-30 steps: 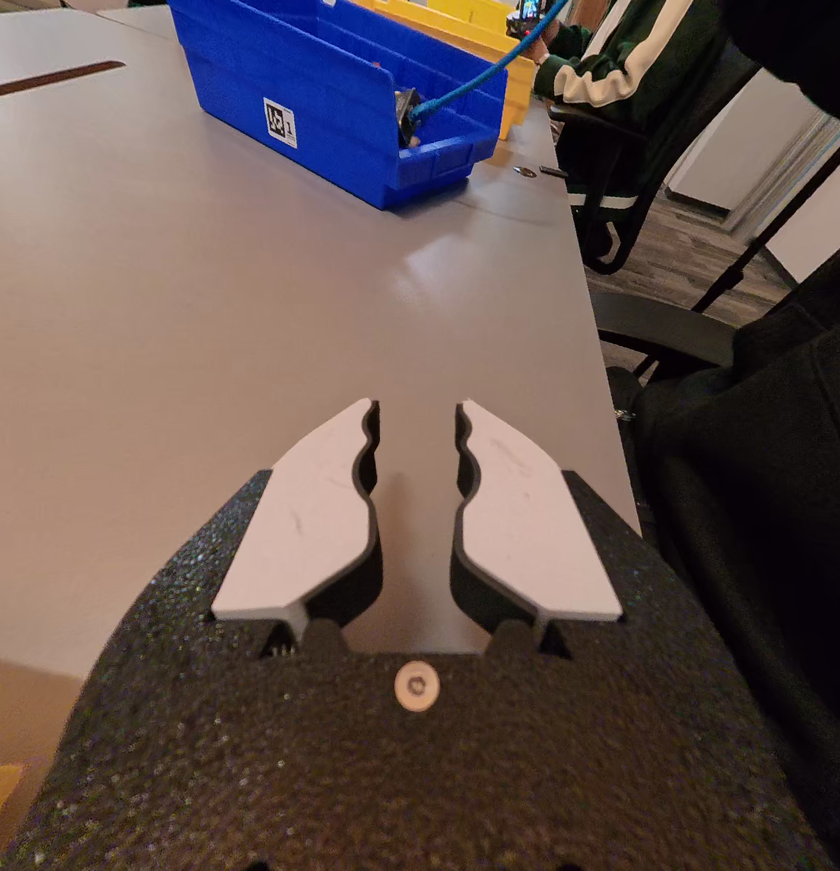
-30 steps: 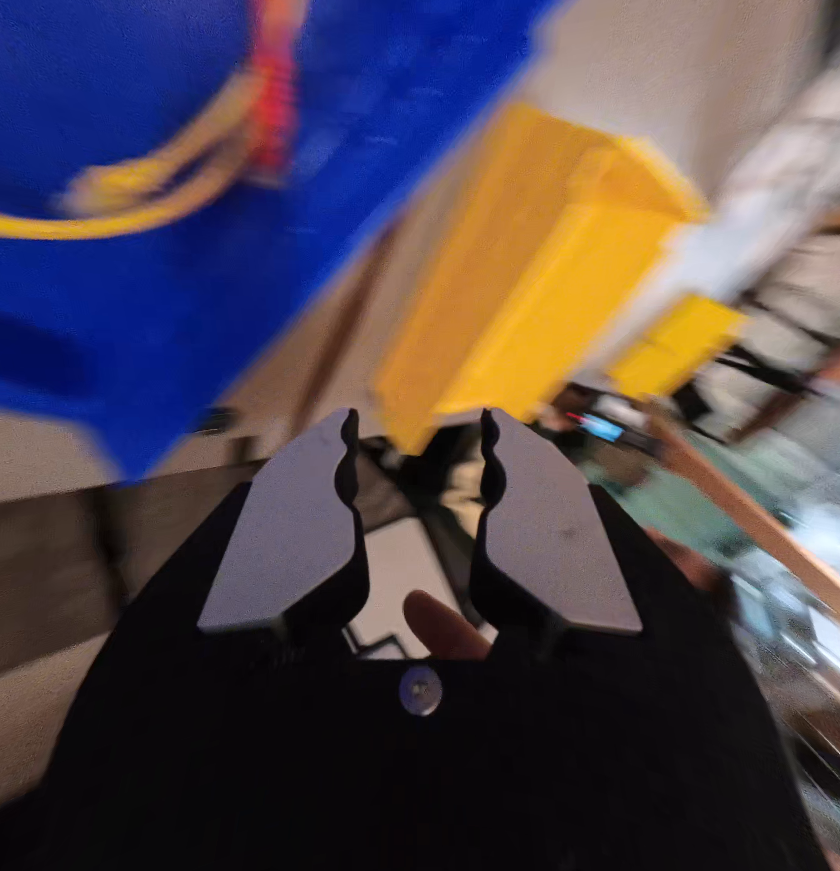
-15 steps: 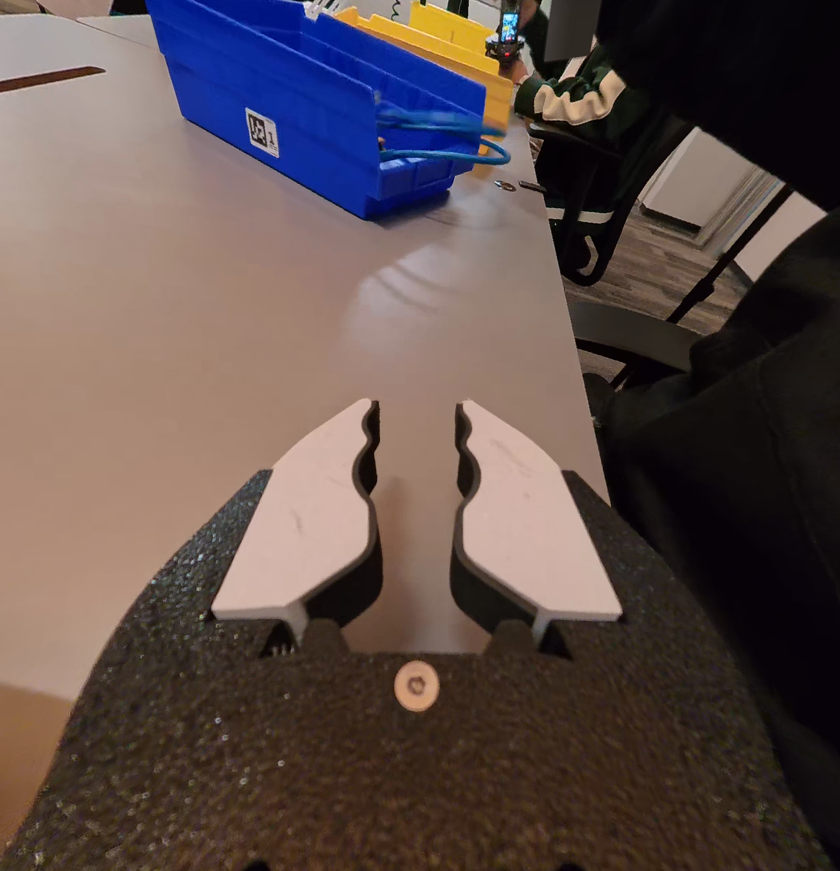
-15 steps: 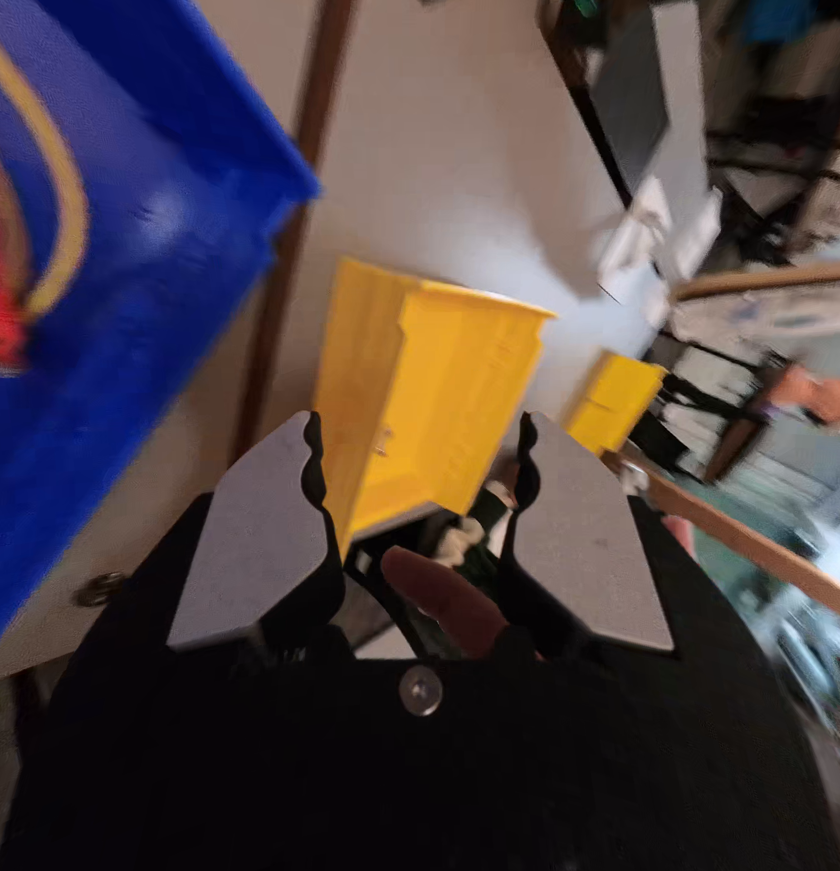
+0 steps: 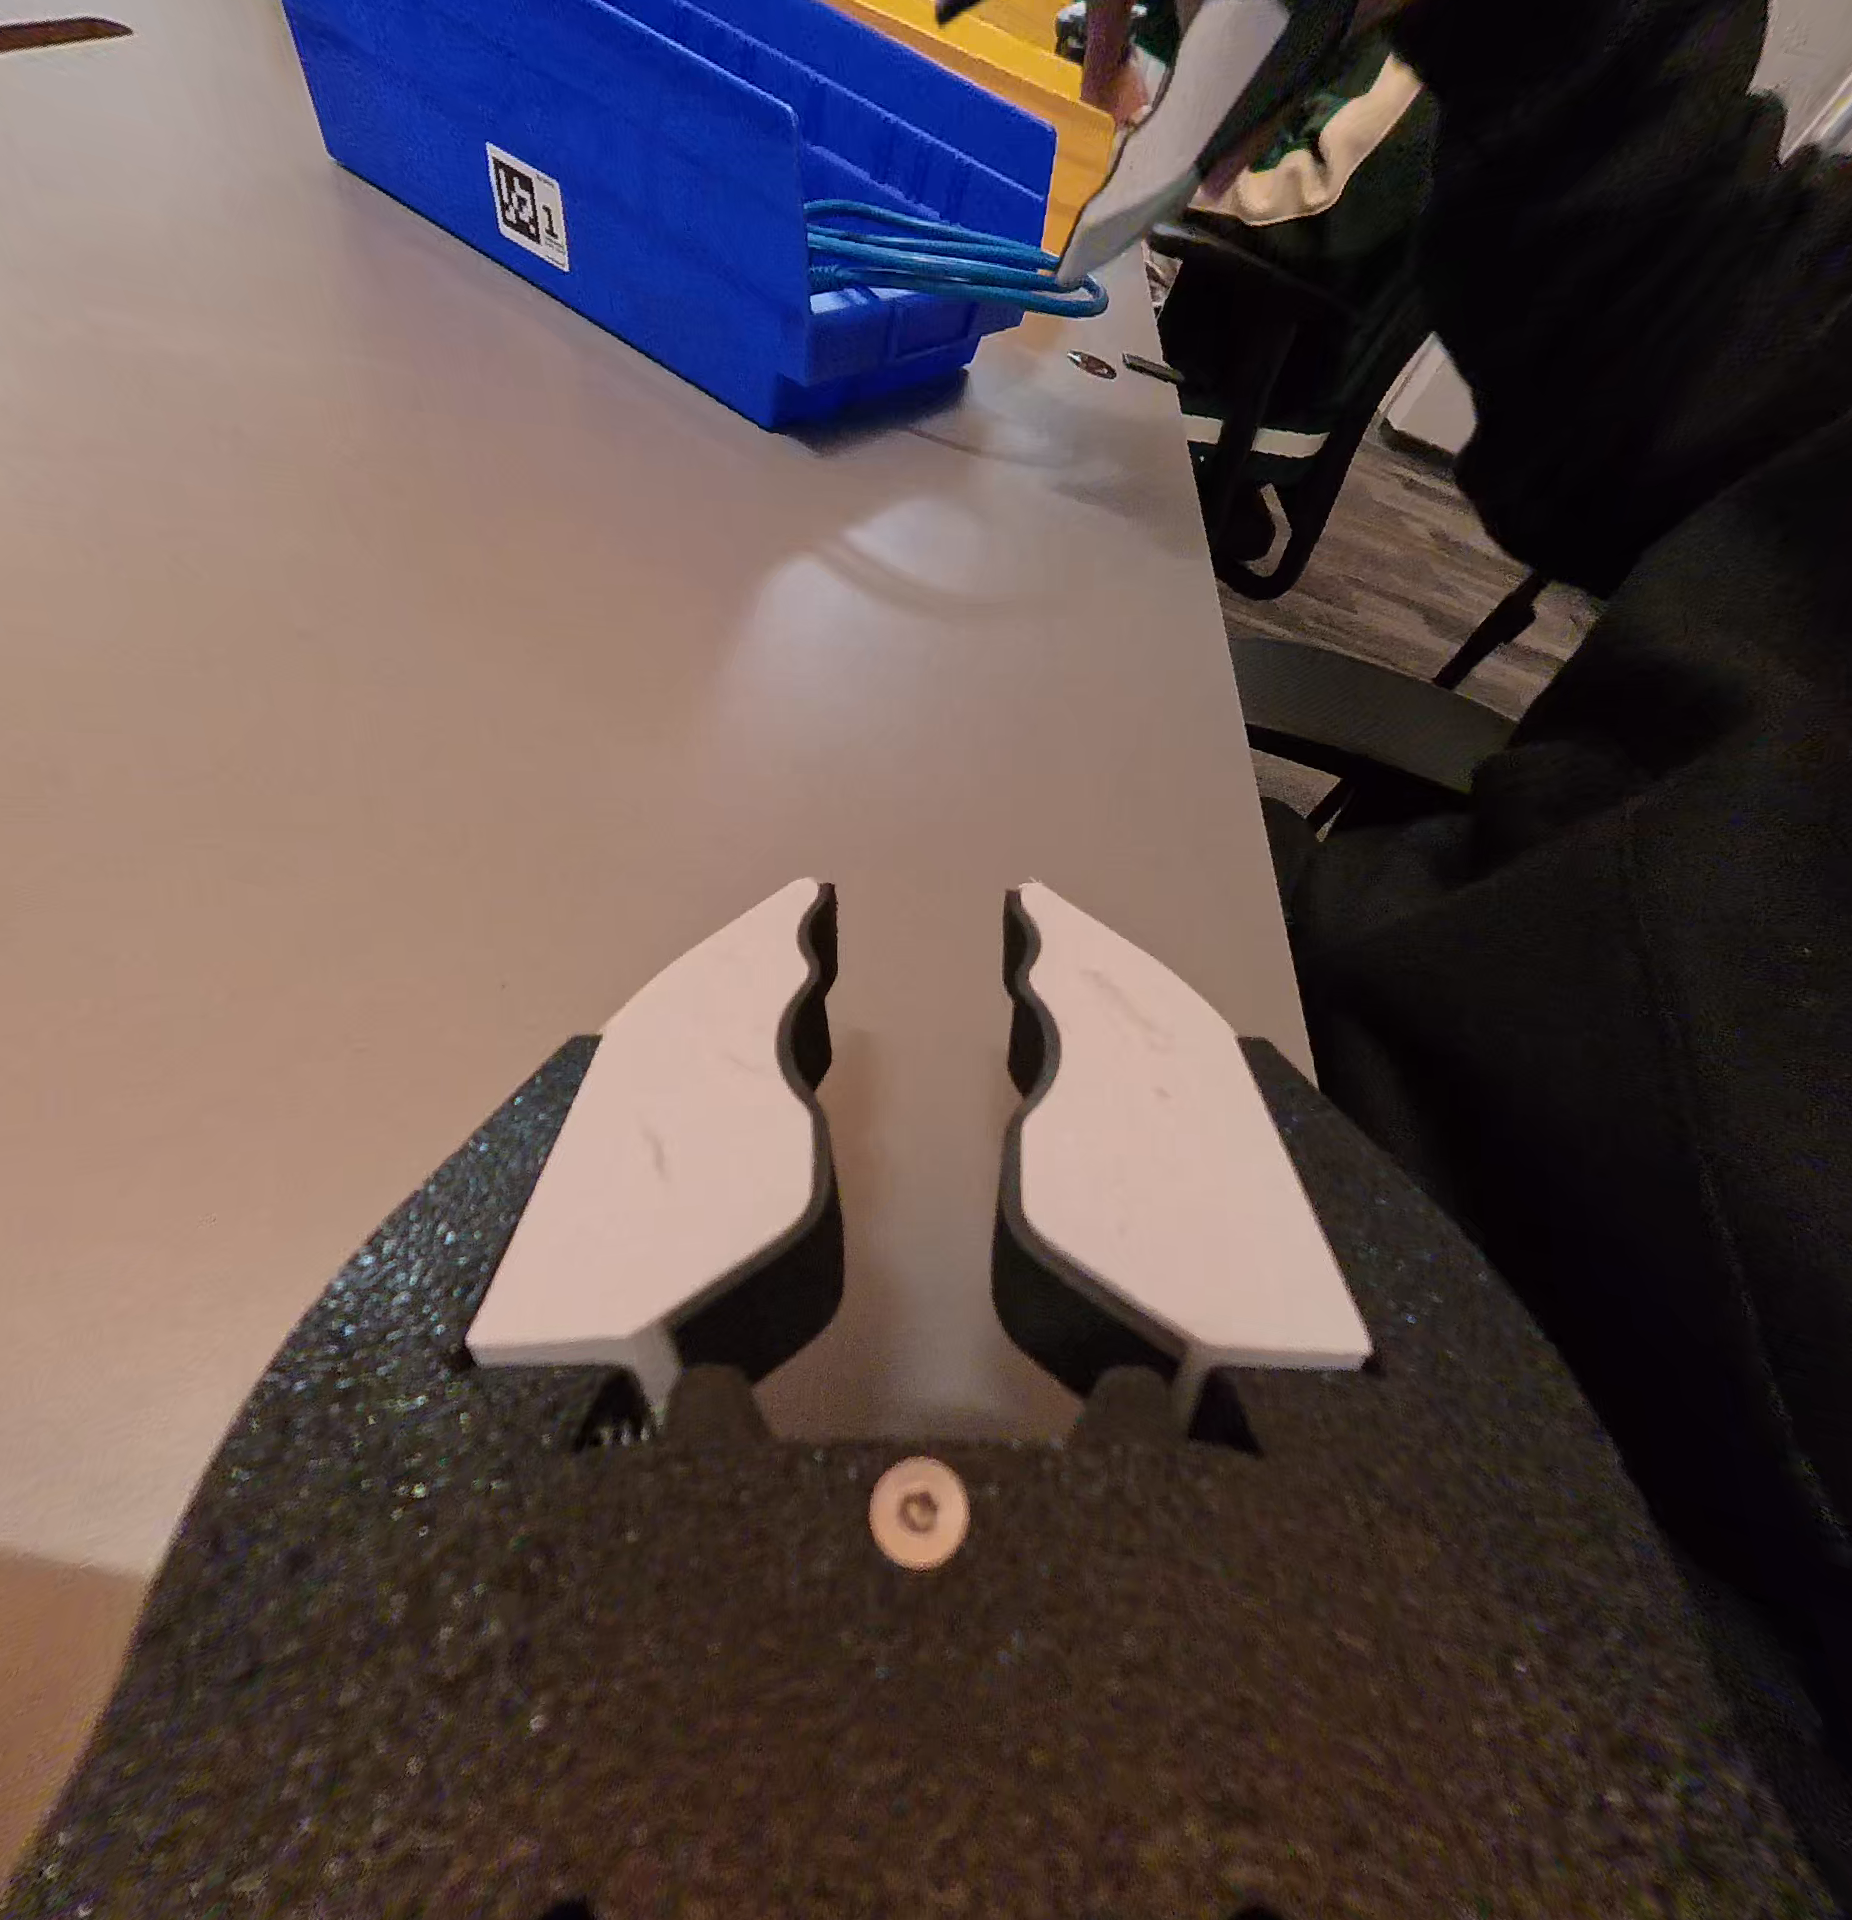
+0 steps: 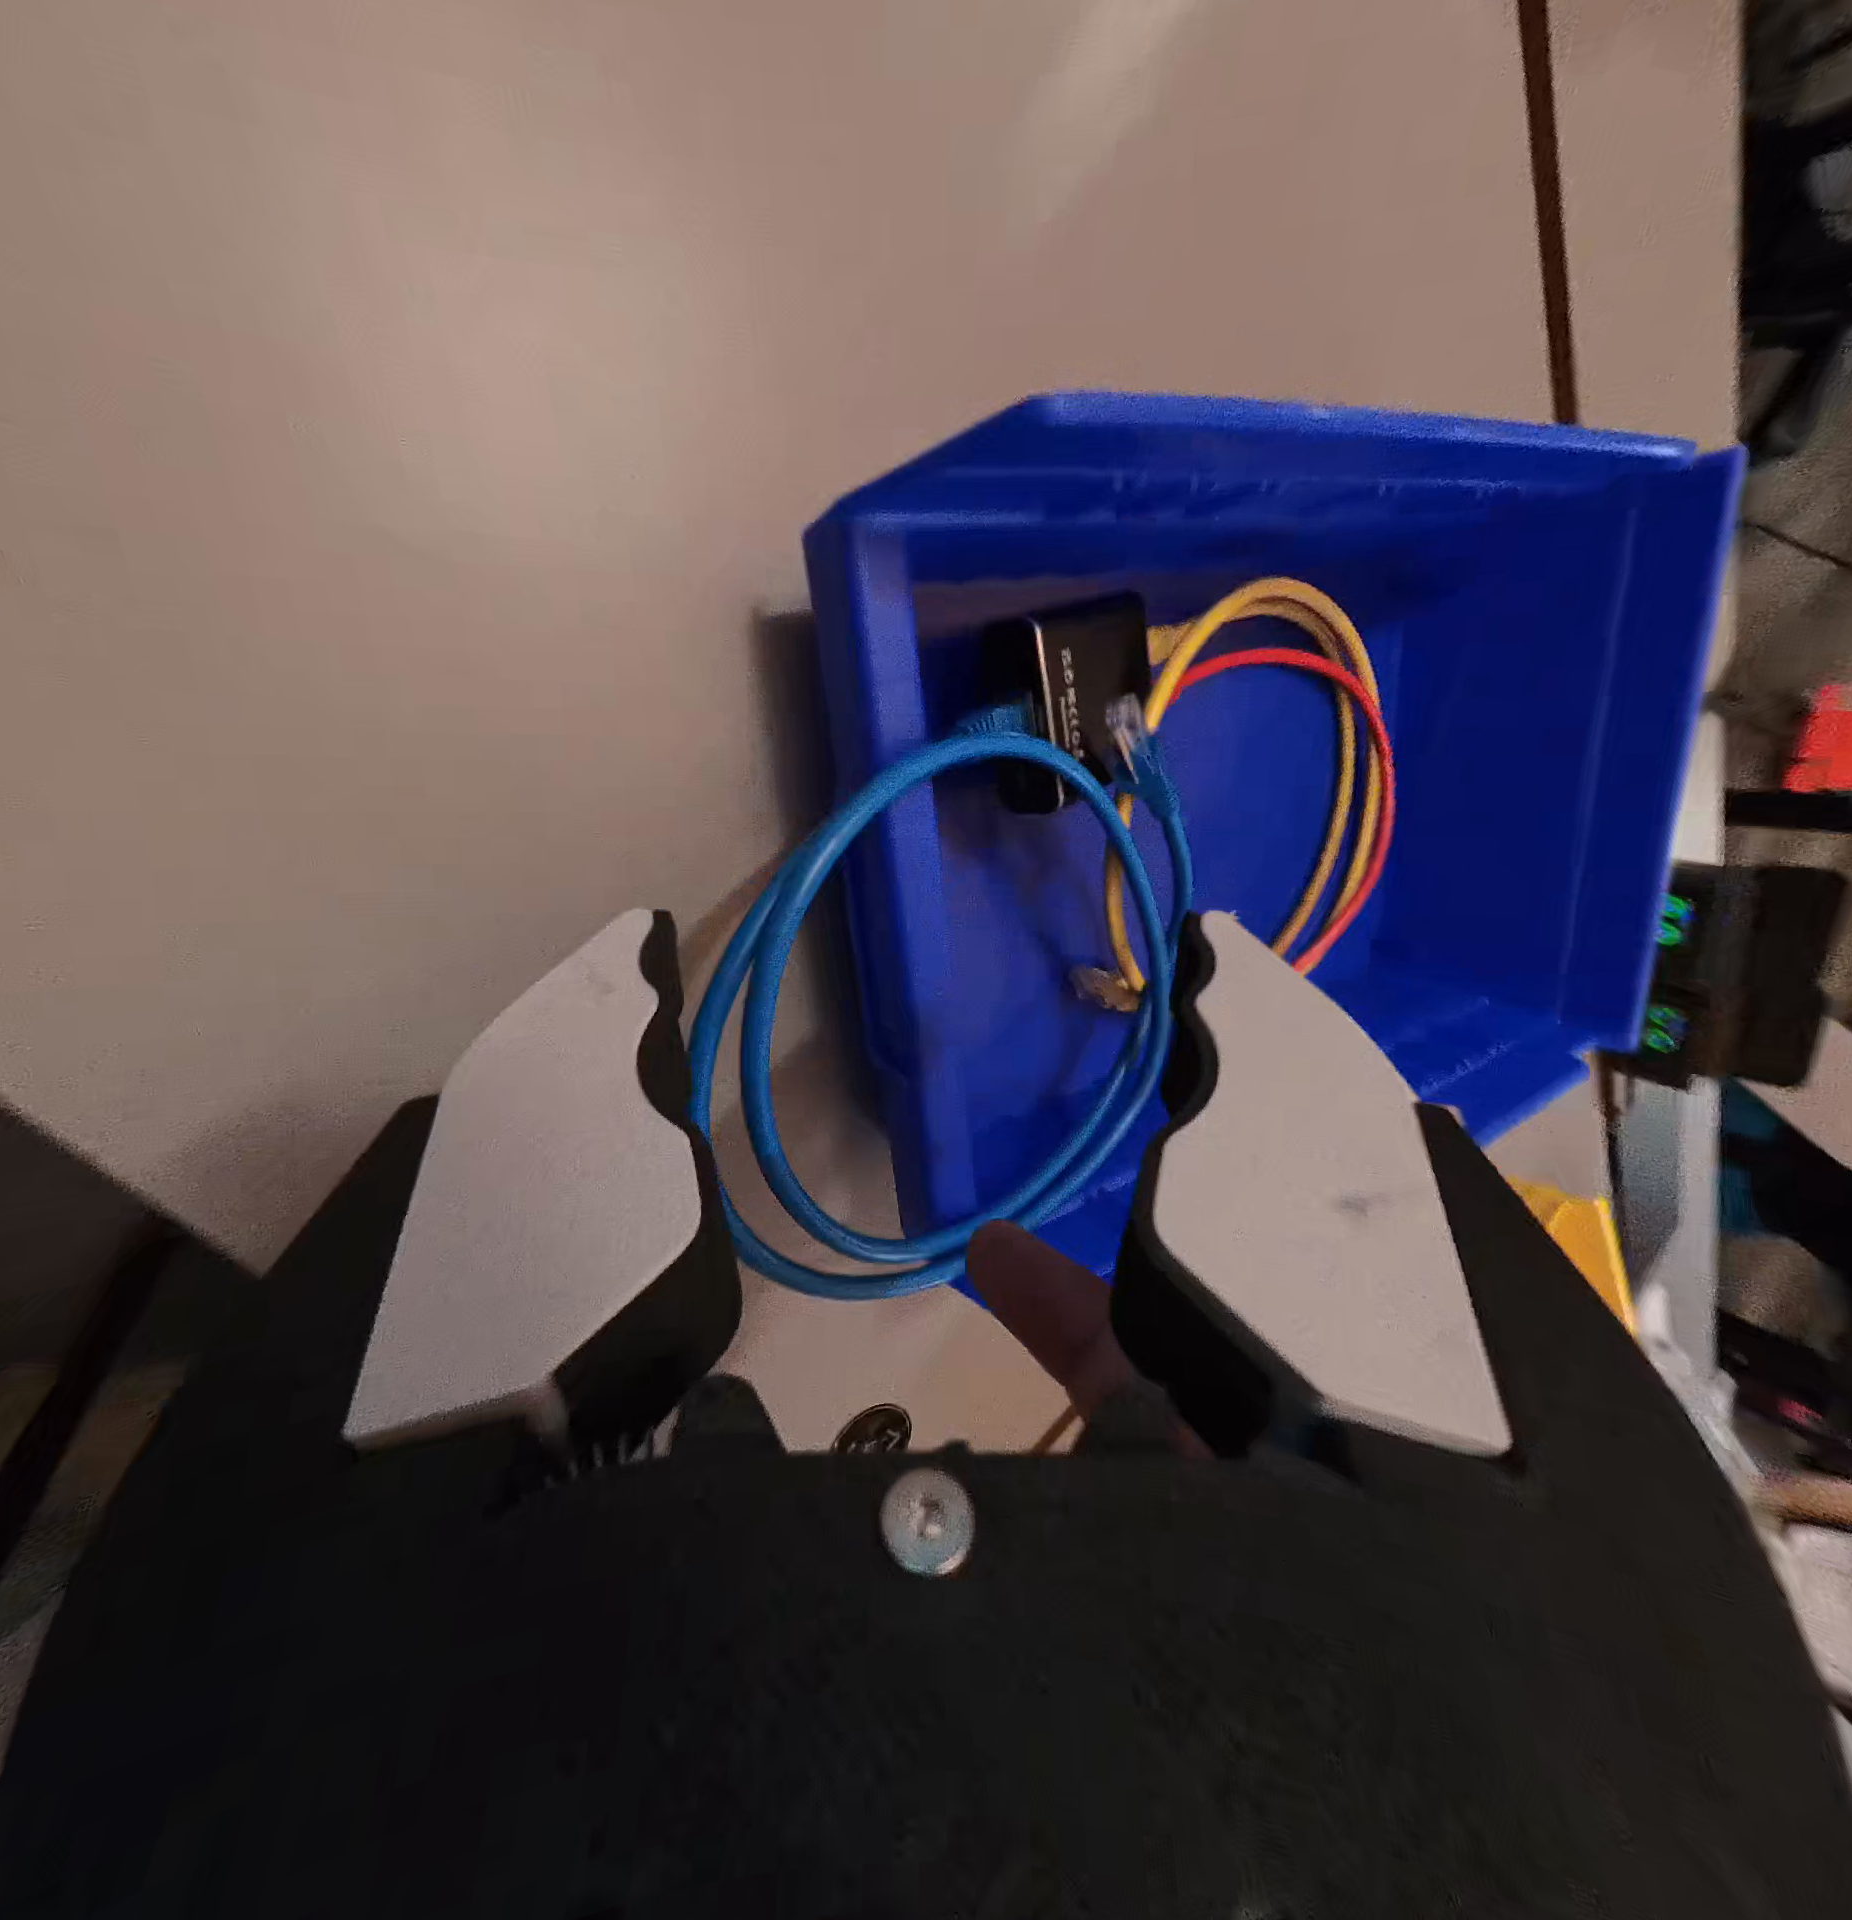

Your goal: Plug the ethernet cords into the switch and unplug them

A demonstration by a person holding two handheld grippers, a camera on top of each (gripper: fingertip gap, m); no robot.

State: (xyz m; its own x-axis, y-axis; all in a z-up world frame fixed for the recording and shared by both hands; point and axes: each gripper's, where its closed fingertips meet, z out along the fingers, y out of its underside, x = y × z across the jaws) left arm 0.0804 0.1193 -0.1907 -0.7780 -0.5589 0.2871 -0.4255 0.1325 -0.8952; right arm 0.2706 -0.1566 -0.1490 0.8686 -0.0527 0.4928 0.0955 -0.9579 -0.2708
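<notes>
Grey surface [image 5: 382, 644] is seen in both views, its right edge running past dark chairs.

Blue bin [image 5: 631, 177] sits at the far right corner of the surface, a square tag stuck on its side wall. Yellow bin [image 5: 1067, 145] is partly seen just behind it.

Inside the blue bin [image 6: 1524, 665]: black switch [image 6: 1078, 686] against the left wall, with yellow cord [image 6: 1337, 748] and red cord [image 6: 1363, 790] looped beside it on the bin floor.

Blue cord [image 6: 932, 997] is coiled in loops, partly in the bin, partly hanging out over its open front toward the surface edge. One clear plug end of it lies loose just beside the switch; whether the other end is seated in a port cannot be told.

Right hand-held gripper [image 6: 927, 935] is held over the coil, jaws spread wide, nothing gripped; the loops are framed between the fingers. A fingertip [image 6: 1047, 1309] is visible under it. From the left wrist view, one of its fingers [image 5: 1150, 156] is seen just above the blue cord [image 5: 943, 260].

Left hand-held gripper [image 5: 920, 902] is kept low over the near right edge of the surface, well apart from the bin, jaws narrowly parted, empty.
</notes>
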